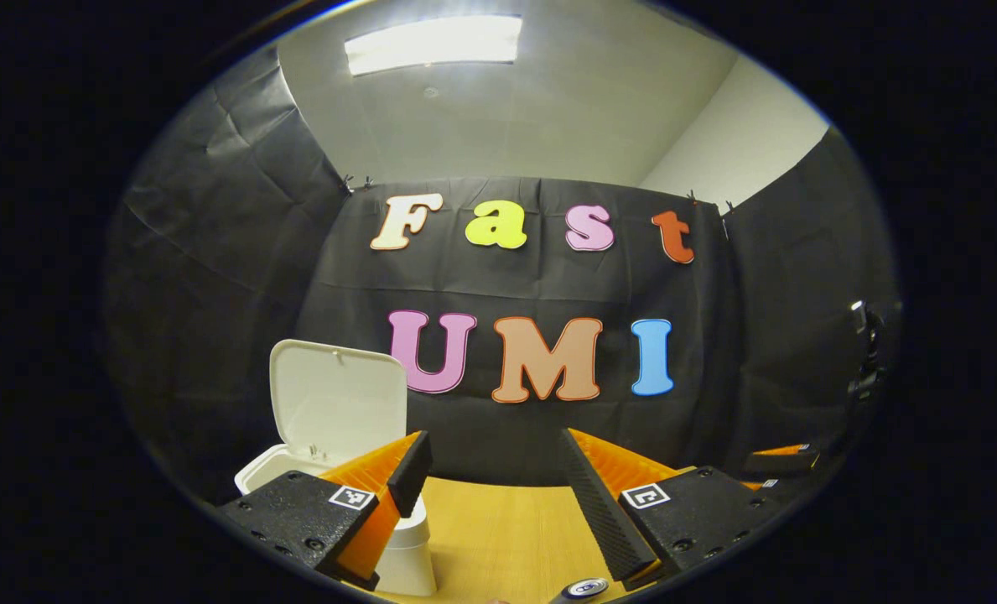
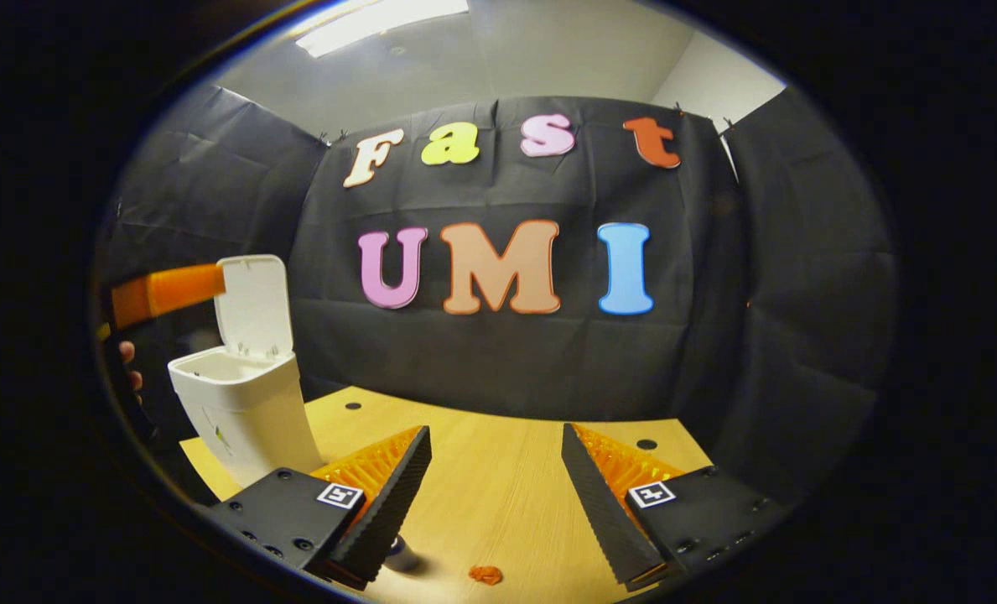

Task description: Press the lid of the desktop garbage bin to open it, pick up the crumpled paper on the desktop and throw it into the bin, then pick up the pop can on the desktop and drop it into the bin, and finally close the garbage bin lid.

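Note:
The white desktop bin [image 2: 242, 419] stands at the table's left with its lid [image 2: 252, 306] swung up. In the left gripper view the bin [image 1: 406, 545] is just behind my left finger, lid [image 1: 334, 403] upright. My left gripper [image 1: 494, 470] is open and holds nothing. The pop can's top [image 1: 586, 589] peeks in at the bottom edge. My right gripper [image 2: 495, 457] is open and empty above the table. A small orange crumpled paper [image 2: 485, 575] lies below it, and the pop can [image 2: 402, 554] is half hidden behind its left finger.
The wooden table [image 2: 498, 503] has small dark holes [image 2: 646, 444] near its back edge. One finger of the left gripper [image 2: 167, 289] reaches beside the raised lid, with a hand [image 2: 129, 361] below it. The right gripper's body [image 1: 787, 457] sits at the far right.

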A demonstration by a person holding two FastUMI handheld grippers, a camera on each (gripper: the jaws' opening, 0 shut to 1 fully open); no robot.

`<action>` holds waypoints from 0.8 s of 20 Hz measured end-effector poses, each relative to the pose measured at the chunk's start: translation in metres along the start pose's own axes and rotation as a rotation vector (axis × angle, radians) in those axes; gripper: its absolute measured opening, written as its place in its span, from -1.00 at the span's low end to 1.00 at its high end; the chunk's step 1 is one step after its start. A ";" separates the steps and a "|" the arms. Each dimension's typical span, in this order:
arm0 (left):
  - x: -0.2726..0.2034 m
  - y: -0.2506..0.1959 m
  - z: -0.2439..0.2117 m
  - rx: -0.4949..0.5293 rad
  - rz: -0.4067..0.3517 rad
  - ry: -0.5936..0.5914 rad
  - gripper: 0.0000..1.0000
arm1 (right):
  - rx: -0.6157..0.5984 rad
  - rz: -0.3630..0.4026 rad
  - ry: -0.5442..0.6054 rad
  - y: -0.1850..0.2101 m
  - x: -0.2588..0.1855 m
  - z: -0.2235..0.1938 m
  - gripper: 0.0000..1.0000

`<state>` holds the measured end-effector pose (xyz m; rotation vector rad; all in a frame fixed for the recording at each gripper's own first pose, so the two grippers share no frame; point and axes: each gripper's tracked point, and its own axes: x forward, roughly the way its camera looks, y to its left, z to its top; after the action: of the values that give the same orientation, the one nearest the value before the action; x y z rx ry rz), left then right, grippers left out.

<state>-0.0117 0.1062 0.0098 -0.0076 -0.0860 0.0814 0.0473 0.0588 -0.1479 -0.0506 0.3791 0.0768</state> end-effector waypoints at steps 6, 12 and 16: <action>-0.013 0.000 0.011 0.091 0.036 0.002 0.83 | -0.048 0.060 0.268 0.009 0.031 -0.113 0.98; -0.024 0.018 0.006 0.141 0.096 0.045 0.82 | -0.138 0.096 0.548 0.007 0.050 -0.228 0.99; -0.029 0.030 0.001 0.149 0.139 0.071 0.82 | -0.152 0.111 0.638 0.004 0.055 -0.258 0.80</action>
<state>-0.0428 0.1341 0.0077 0.1321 -0.0085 0.2262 0.0026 0.0498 -0.4082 -0.2063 1.0142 0.2009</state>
